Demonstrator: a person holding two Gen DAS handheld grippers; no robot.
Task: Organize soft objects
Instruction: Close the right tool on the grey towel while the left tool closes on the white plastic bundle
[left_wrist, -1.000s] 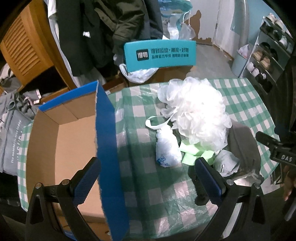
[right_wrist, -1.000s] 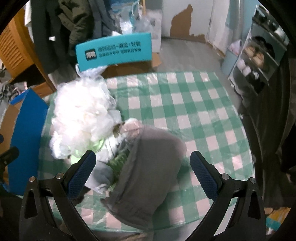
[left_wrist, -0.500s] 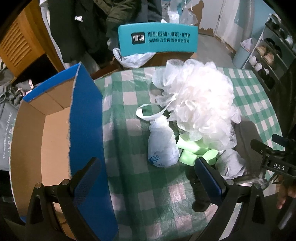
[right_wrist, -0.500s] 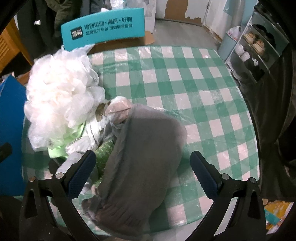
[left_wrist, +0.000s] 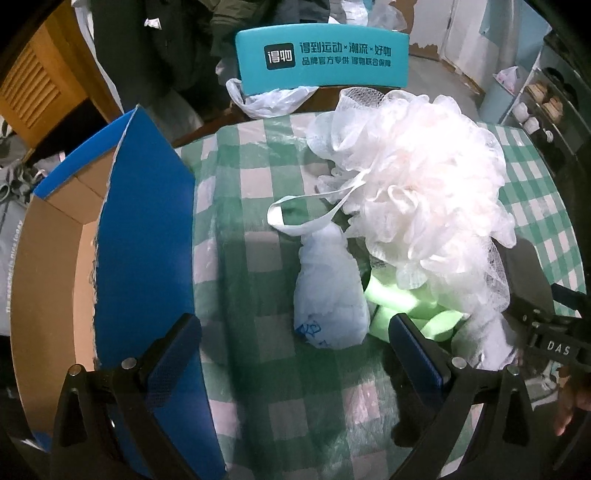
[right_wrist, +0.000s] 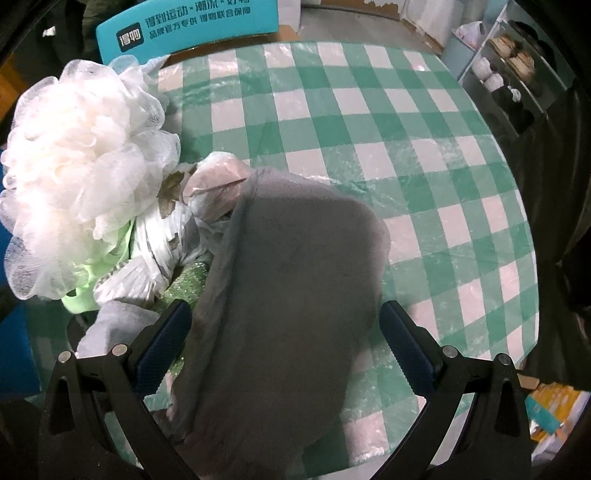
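Note:
A pile of soft things lies on the green checked table (left_wrist: 258, 266). A big white mesh bath pouf (left_wrist: 417, 184) sits on top, with a white loop. In front of it lie a white wrapped bundle (left_wrist: 330, 291) and a light green cloth (left_wrist: 406, 306). My left gripper (left_wrist: 295, 350) is open and empty, just before the bundle. In the right wrist view the pouf (right_wrist: 77, 166) is at the left and a grey cloth (right_wrist: 291, 295) lies under my open, empty right gripper (right_wrist: 284, 339). The right gripper's body also shows in the left wrist view (left_wrist: 554, 332).
An open cardboard box with blue flaps (left_wrist: 144, 258) stands at the table's left edge. A teal chair back (left_wrist: 321, 59) stands behind the table, with a plastic bag (left_wrist: 269, 99) on it. Shoe shelves (right_wrist: 517, 74) are at the right. The table's round edge (right_wrist: 532, 280) is near.
Both grippers have moved forward and lower toward the pile. The bundle and the grey cloth now loom larger. The jaws stayed open.

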